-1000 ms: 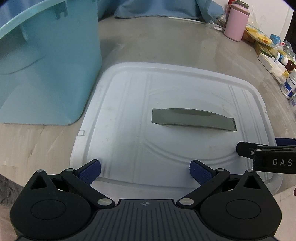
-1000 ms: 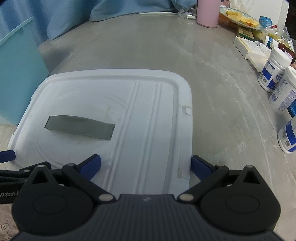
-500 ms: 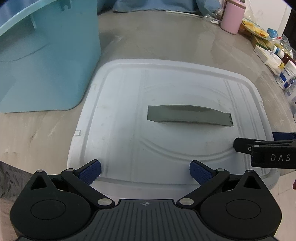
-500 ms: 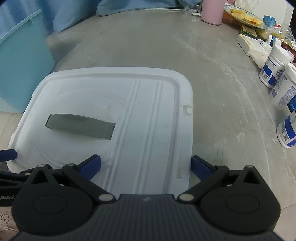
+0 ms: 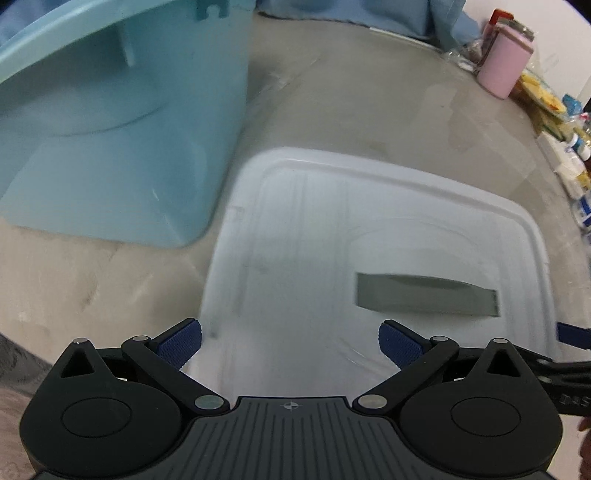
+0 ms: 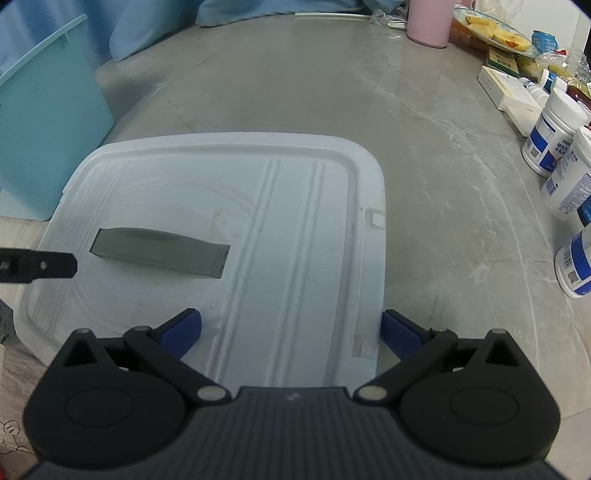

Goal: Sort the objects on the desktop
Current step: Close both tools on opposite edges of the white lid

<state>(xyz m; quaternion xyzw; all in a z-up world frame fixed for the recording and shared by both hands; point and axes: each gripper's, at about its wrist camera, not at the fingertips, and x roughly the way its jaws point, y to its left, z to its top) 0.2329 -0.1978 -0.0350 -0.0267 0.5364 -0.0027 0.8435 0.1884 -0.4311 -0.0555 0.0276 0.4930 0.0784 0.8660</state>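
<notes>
A white plastic lid (image 5: 314, 229) with a grey handle (image 5: 424, 295) lies flat on the grey table. A light blue bin (image 5: 110, 129) stands open just left of it. My left gripper (image 5: 290, 341) is open over the lid's near left part, with nothing between its fingers. My right gripper (image 6: 290, 328) is open too. It straddles the near right edge of the lid (image 6: 295, 221), one blue pad over the lid and the other past its rim. The handle (image 6: 159, 253) sits ahead and left of it. One finger of the left gripper (image 6: 37, 266) shows at the left edge.
A pink cup (image 6: 428, 18) and a plate of yellow food (image 6: 491, 33) stand at the back right. White bottles with blue labels (image 6: 554, 144) and small boxes (image 6: 506, 88) line the right side. Blue cloth (image 6: 258, 11) lies along the far edge.
My left gripper has swung left toward the blue bin, so the lid's handle now sits to its right. The right gripper has barely moved. Both stay open.
</notes>
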